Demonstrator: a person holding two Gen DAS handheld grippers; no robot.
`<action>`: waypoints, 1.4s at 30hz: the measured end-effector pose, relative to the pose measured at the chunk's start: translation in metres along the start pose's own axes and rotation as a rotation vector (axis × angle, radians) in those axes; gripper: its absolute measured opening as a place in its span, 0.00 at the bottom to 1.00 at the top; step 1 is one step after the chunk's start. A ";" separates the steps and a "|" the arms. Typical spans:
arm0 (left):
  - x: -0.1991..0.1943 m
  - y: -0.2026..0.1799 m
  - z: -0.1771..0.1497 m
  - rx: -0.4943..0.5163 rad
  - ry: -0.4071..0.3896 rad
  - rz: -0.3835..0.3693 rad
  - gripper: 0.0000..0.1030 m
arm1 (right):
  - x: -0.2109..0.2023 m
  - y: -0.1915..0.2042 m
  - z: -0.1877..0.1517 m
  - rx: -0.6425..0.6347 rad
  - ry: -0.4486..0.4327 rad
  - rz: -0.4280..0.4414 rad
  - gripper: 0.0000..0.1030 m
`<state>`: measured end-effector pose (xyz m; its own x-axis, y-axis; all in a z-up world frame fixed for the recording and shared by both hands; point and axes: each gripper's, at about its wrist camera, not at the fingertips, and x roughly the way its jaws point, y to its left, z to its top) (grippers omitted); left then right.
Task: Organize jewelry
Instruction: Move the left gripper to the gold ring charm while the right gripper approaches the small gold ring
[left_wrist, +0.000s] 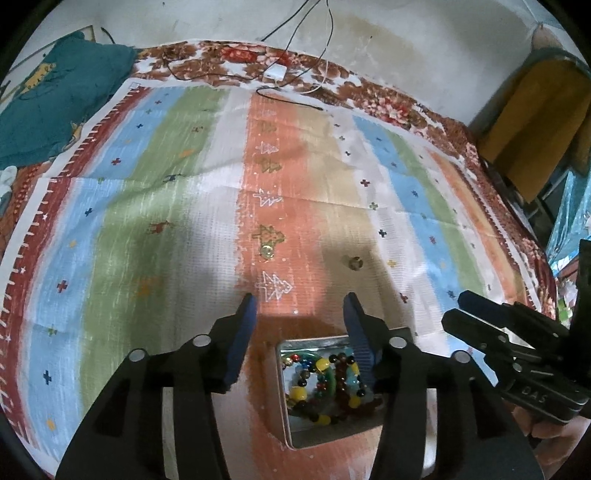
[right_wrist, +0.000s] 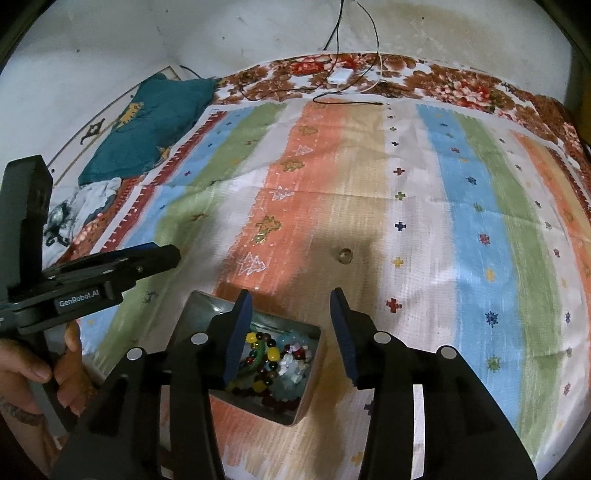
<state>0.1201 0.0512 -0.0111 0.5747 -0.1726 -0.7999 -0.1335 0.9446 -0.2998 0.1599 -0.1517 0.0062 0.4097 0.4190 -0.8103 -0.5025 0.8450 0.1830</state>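
A square metal tin (left_wrist: 285, 424) (right_wrist: 306, 398) lies on the striped cloth, filled with beaded bracelets (left_wrist: 325, 387) (right_wrist: 273, 365) in yellow, green, red and dark beads. A small round ring (left_wrist: 355, 262) (right_wrist: 345, 254) lies on the tan stripe beyond the tin. A small gold piece (left_wrist: 266, 252) (right_wrist: 259, 238) lies on the orange stripe, to the ring's left. My left gripper (left_wrist: 301, 301) is open and empty, just above the tin's far edge. My right gripper (right_wrist: 291, 295) is open and empty, over the tin's far right corner. Each gripper shows in the other's view, left (right_wrist: 162, 254) and right (left_wrist: 458, 306).
The striped cloth (left_wrist: 166, 206) (right_wrist: 461, 221) covers a floral bedspread (left_wrist: 388, 99). A teal pillow (left_wrist: 55, 99) (right_wrist: 155, 122) lies at the far left. A white charger with cables (left_wrist: 276, 72) (right_wrist: 339, 76) lies at the far edge by the wall. A yellow chair (left_wrist: 535, 122) stands at the right.
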 end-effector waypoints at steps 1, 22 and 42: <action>0.003 0.000 0.001 0.005 0.004 0.007 0.50 | 0.001 -0.001 0.001 0.001 0.002 -0.003 0.46; 0.043 0.009 0.025 0.034 0.058 0.059 0.56 | 0.044 -0.015 0.020 0.000 0.073 -0.077 0.60; 0.082 0.018 0.044 0.035 0.113 0.081 0.62 | 0.080 -0.026 0.035 -0.009 0.107 -0.109 0.64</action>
<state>0.2000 0.0659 -0.0590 0.4685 -0.1241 -0.8747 -0.1460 0.9656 -0.2152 0.2325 -0.1285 -0.0432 0.3788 0.2873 -0.8798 -0.4665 0.8803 0.0866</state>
